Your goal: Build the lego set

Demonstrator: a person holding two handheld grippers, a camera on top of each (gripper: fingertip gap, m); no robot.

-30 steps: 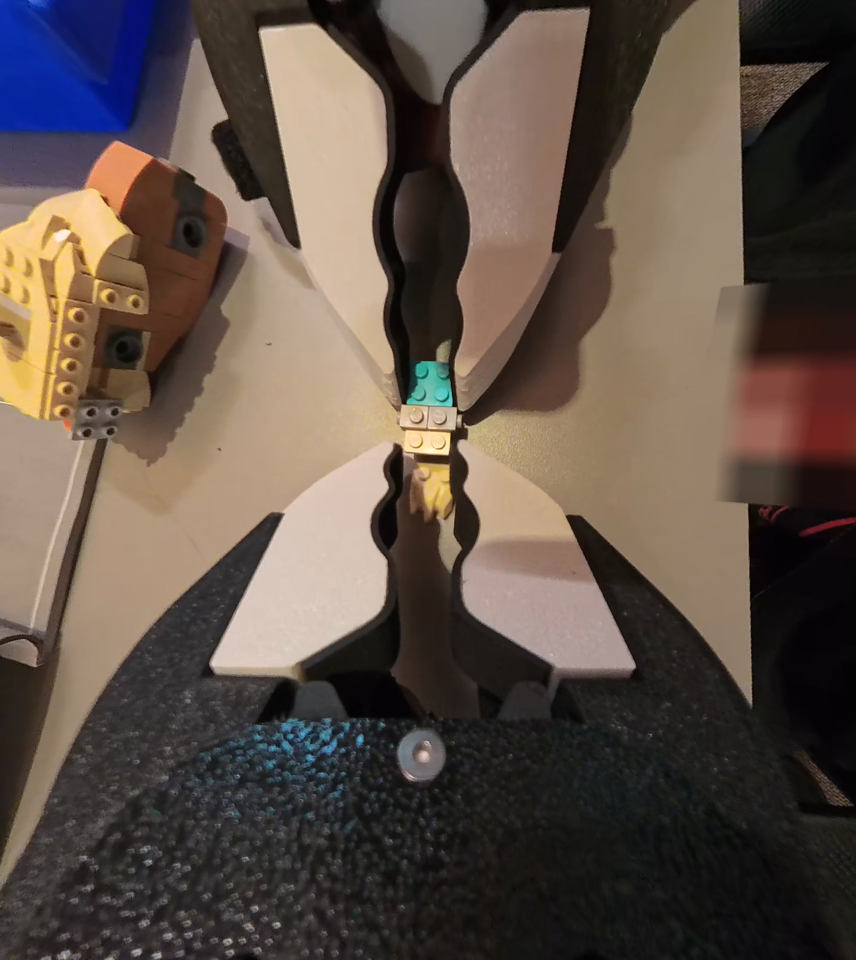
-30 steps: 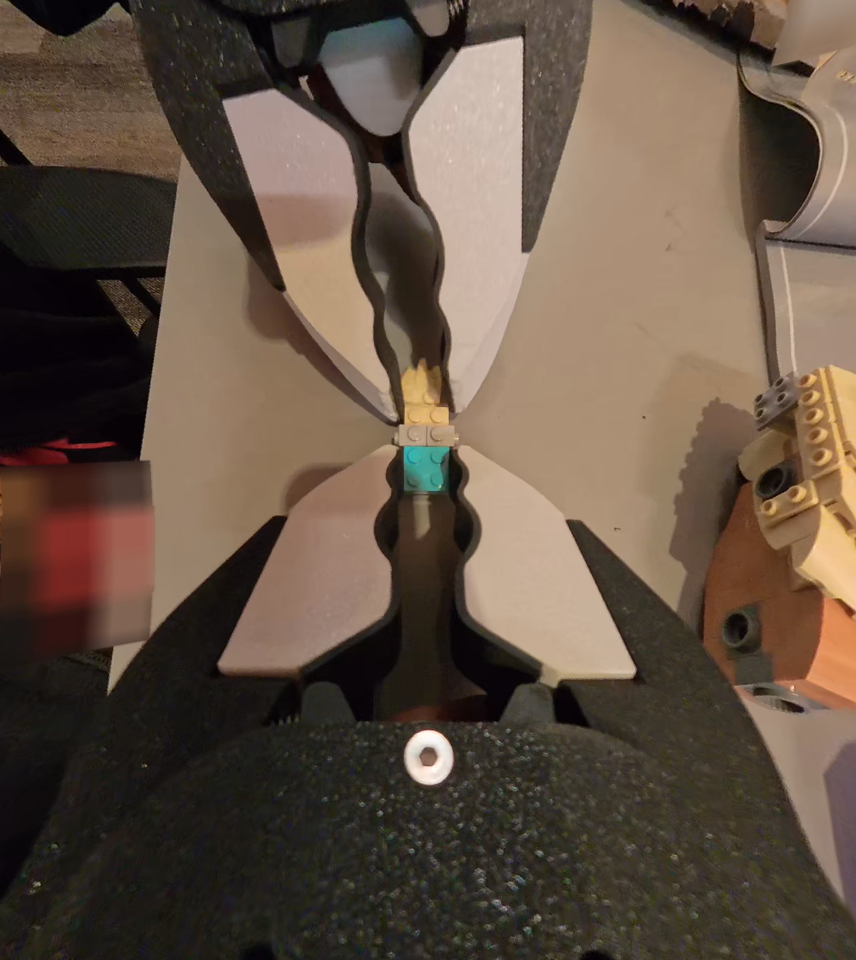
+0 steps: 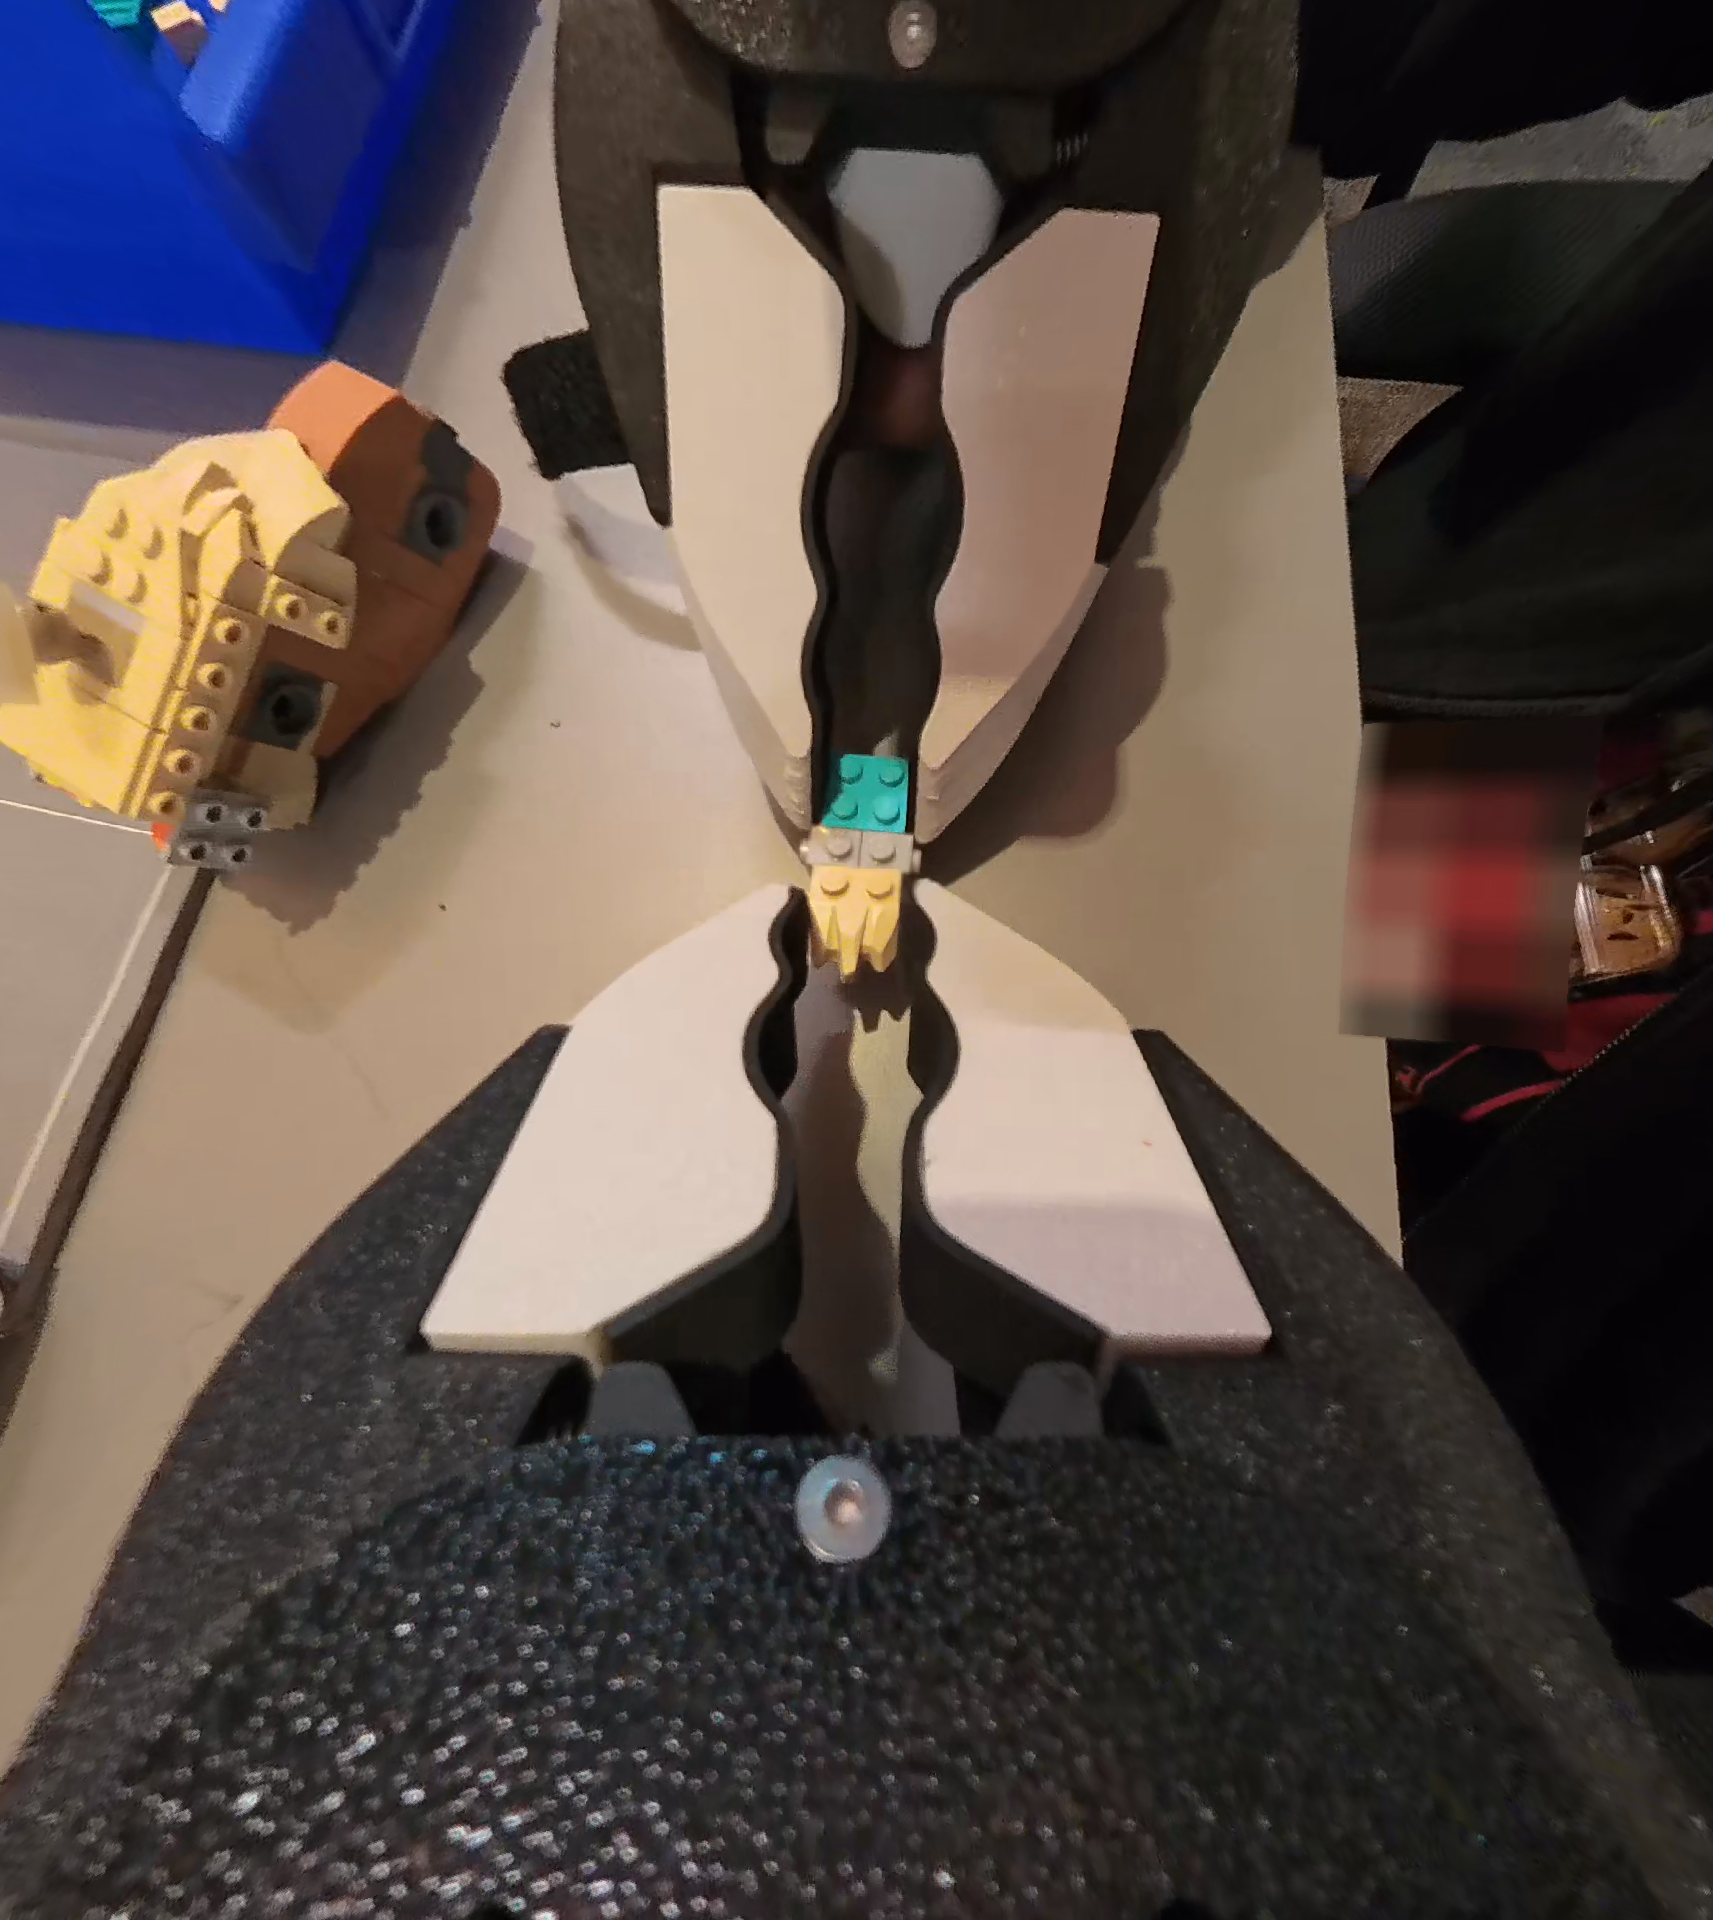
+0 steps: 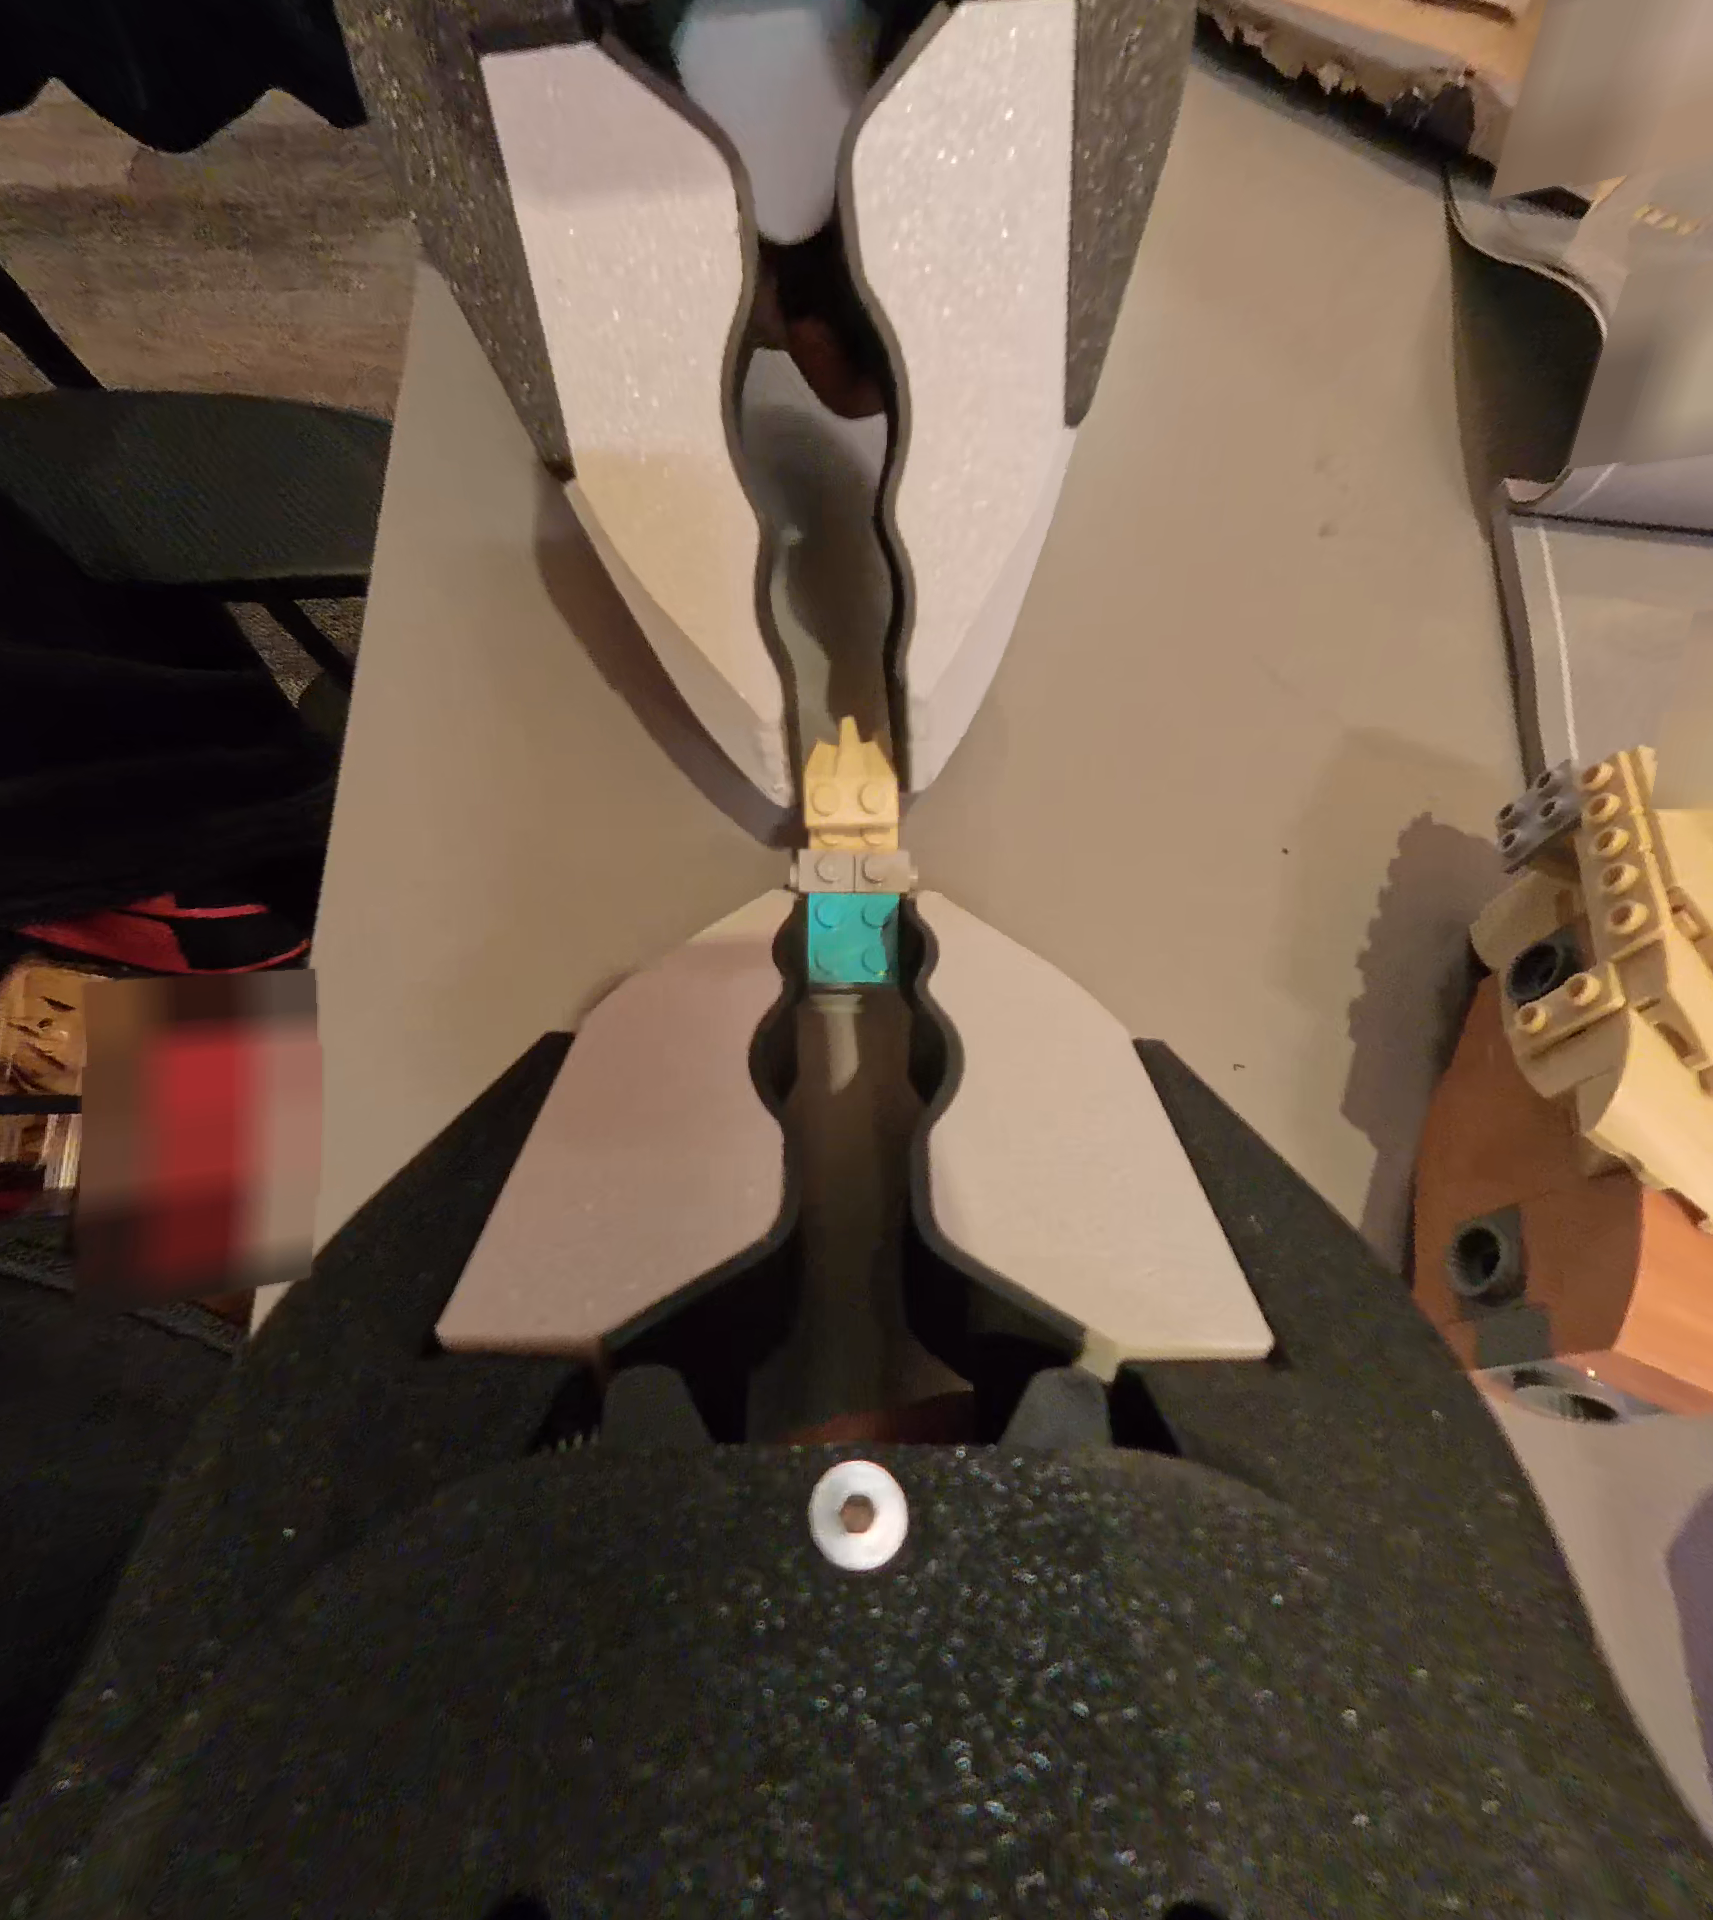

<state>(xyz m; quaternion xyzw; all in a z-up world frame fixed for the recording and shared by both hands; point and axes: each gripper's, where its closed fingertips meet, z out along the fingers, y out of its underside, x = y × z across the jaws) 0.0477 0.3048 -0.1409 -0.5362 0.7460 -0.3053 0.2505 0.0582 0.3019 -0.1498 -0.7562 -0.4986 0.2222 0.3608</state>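
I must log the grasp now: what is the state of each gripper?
Left gripper: closed on the tan claw piece.
Right gripper: closed on the teal brick.

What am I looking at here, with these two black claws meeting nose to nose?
Each is a hand-held two-finger gripper with a camera looking along its fingers, so each view shows its own gripper at the bottom and the other one facing it. The left gripper pinches a tan claw piece. The right gripper pinches a teal brick. A grey plate sits between the two pieces. On the table are a tan-and-brown model at a booklet's edge, and a blue bin.
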